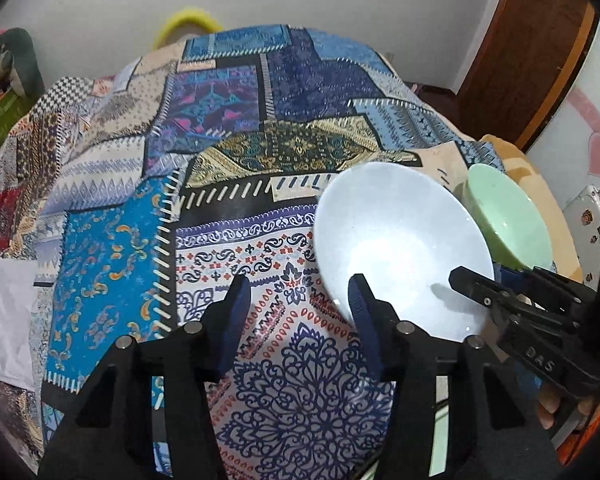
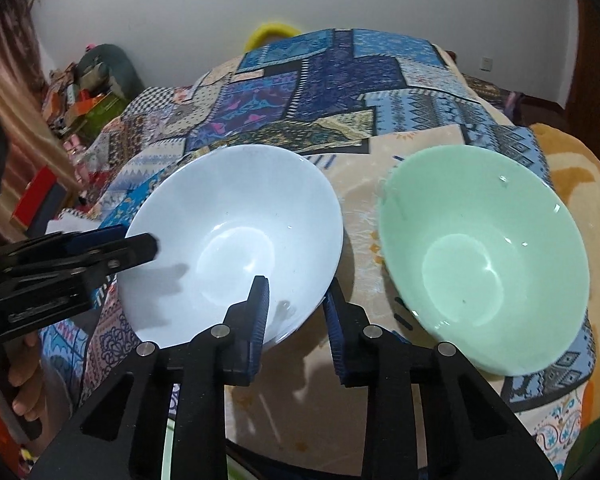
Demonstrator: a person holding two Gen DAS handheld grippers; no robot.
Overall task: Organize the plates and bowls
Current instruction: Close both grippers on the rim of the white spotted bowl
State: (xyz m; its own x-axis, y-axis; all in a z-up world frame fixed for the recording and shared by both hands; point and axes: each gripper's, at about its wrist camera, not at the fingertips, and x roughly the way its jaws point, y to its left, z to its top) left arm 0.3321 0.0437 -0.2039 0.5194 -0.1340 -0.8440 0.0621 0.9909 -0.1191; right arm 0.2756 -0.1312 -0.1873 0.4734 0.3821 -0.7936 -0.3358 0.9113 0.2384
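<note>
The patchwork blanket covered the bed under everything; on it sat the white bowl with the green bowl just beside it, on its right, the two apart; my right hand-held gripper straddled the white bowl's near rim, one finger inside, one outside, jaws narrow though I could not tell if they pinched; my left hand-held gripper stood wide, its right finger over that bowl's left edge.
</note>
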